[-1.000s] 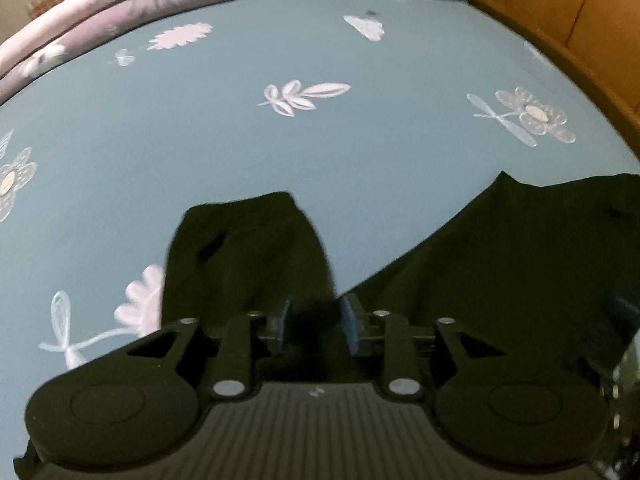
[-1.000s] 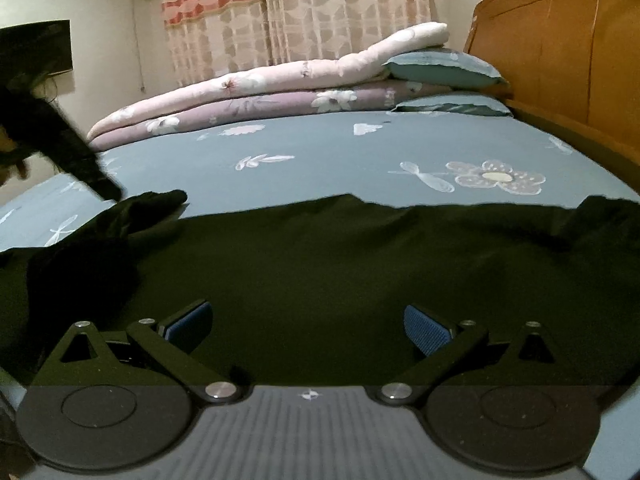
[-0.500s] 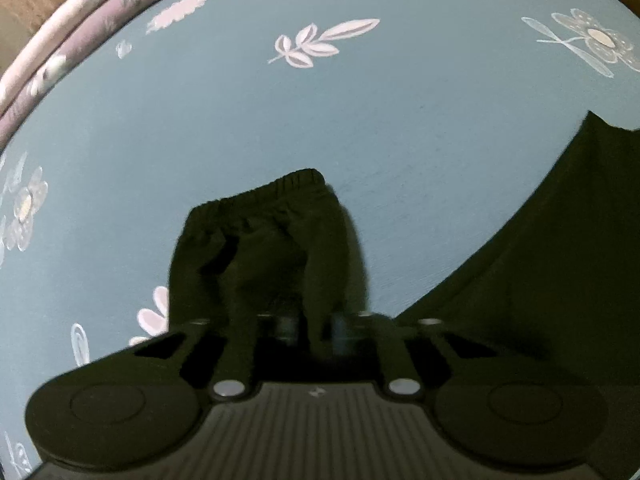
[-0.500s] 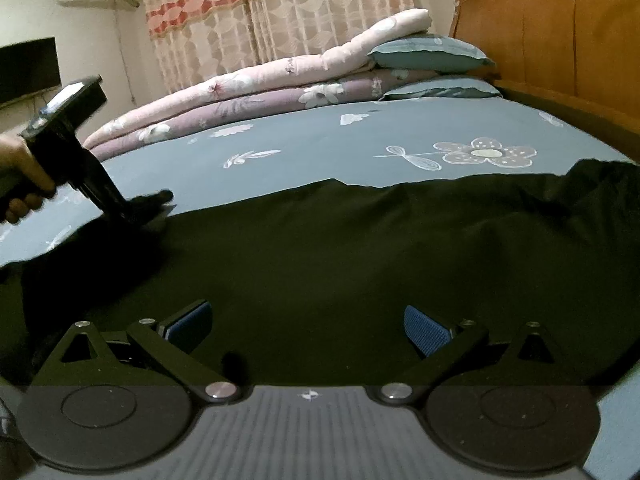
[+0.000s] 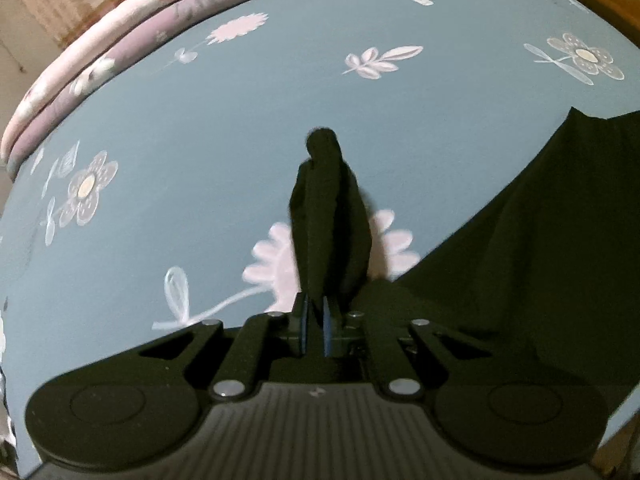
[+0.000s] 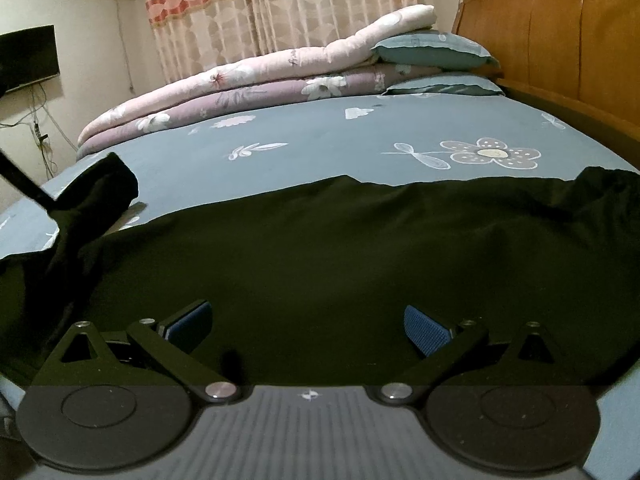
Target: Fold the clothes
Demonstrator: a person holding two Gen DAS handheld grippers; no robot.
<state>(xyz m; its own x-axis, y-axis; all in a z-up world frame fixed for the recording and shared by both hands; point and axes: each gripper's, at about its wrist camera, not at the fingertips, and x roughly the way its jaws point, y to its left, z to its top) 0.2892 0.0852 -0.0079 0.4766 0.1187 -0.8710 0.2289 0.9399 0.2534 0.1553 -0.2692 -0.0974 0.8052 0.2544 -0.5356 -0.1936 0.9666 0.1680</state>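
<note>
A black garment (image 6: 340, 256) lies spread across the blue flowered bed sheet (image 6: 320, 148). My left gripper (image 5: 315, 320) is shut on the garment's sleeve (image 5: 328, 216), which stands bunched and lifted off the sheet ahead of the blue pads. In the right wrist view that raised sleeve (image 6: 96, 196) shows at the far left, with the left gripper's dark body crossing the frame edge beside it. My right gripper (image 6: 306, 322) is open low over the garment's body, with nothing pinched between its blue pads (image 6: 424, 330).
Folded pink and purple quilts (image 6: 260, 84) and two blue pillows (image 6: 432, 54) lie along the far side of the bed. A wooden headboard (image 6: 560, 40) rises on the right. Curtains (image 6: 280, 8) and a wall screen (image 6: 28, 56) stand beyond.
The left gripper's jaws closed on the sleeve, then lifted it and carried it sideways, so the flat sleeve now stands bunched. The right gripper stayed open and still.
</note>
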